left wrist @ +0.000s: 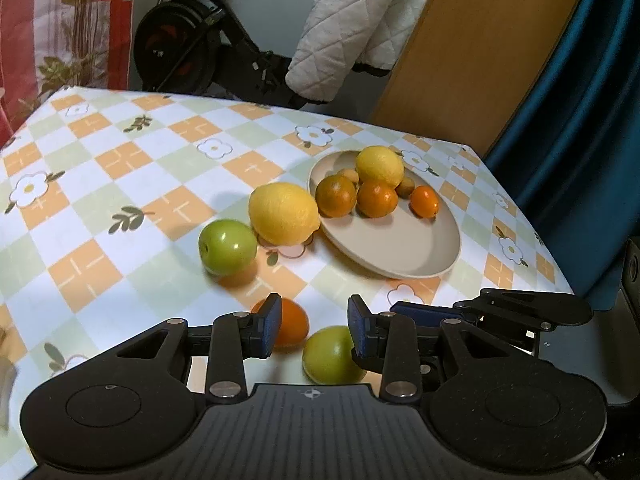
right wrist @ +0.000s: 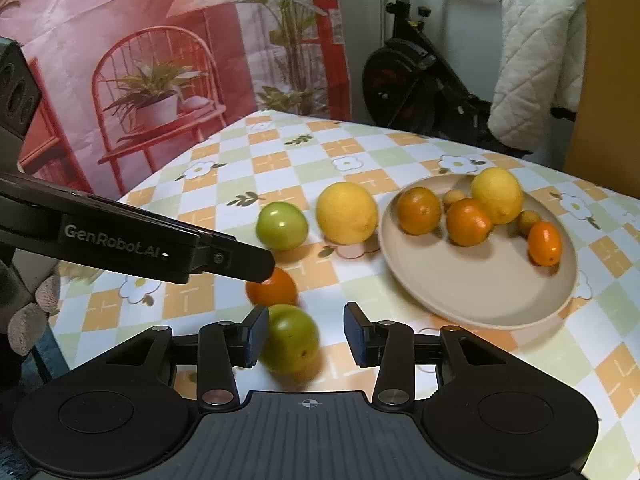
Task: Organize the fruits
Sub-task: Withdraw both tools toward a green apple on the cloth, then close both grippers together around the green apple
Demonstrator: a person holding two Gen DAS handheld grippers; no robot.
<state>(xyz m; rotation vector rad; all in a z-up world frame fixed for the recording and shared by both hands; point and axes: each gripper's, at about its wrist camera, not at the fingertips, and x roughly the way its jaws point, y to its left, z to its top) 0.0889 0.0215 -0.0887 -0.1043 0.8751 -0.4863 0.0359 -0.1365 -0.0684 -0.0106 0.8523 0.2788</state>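
A checkered tablecloth [left wrist: 120, 168] with flower prints is covering the table, and a beige plate [left wrist: 404, 248] is sitting right of centre in the left wrist view. On the plate are lying a lemon [left wrist: 380, 166], two oranges [left wrist: 336, 195] [left wrist: 377, 199], a small oval kumquat [left wrist: 425, 201] and two small brownish fruits, partly hidden behind the others. Just left of the plate rim a second lemon [left wrist: 283, 213] is resting on the cloth, touching a green apple [left wrist: 227, 246] at its lower left. Lower in the frame, a loose orange [left wrist: 292, 322] and another green fruit [left wrist: 330, 354] are lying close together near the gripper tips. An exercise bike [left wrist: 200, 28] is standing beyond the table at the upper left of centre, with a white quilted cloth [left wrist: 352, 20] hanging to its right.

The left gripper [left wrist: 314, 326] is hovering low over the cloth with its jaws spread apart and holding nothing; the loose orange is sitting just behind its left finger and the green fruit beside its right one. The right gripper [right wrist: 306, 334] is likewise parted and empty, with the green fruit [right wrist: 290, 338] showing against its left finger, whether touching cannot be told. In the right wrist view the left gripper's black finger is reaching in from the left edge, partly covering the orange [right wrist: 272, 290].
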